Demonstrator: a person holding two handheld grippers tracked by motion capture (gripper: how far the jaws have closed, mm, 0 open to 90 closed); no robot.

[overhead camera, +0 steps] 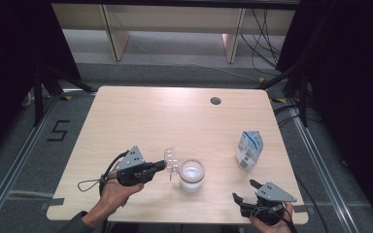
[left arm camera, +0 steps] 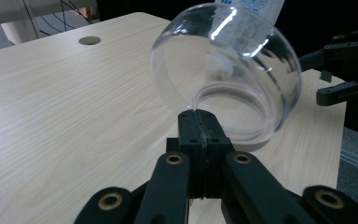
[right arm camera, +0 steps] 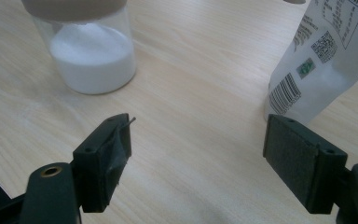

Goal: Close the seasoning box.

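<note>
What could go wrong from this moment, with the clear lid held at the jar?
1. The left gripper pinches only the rim of the clear lid, a thin hold; the lid might slip or twist out.
2. The jar with white powder stands open beside the lid; a bump could tip it and spill.
3. The bag stands upright near the open right gripper and may topple.

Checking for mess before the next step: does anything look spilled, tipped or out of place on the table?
No spill shows. The one odd thing: the clear dome lid is off the jar of white powder, pinched at its rim by the left gripper and tilted beside it. The white pouch stands upright.
</note>
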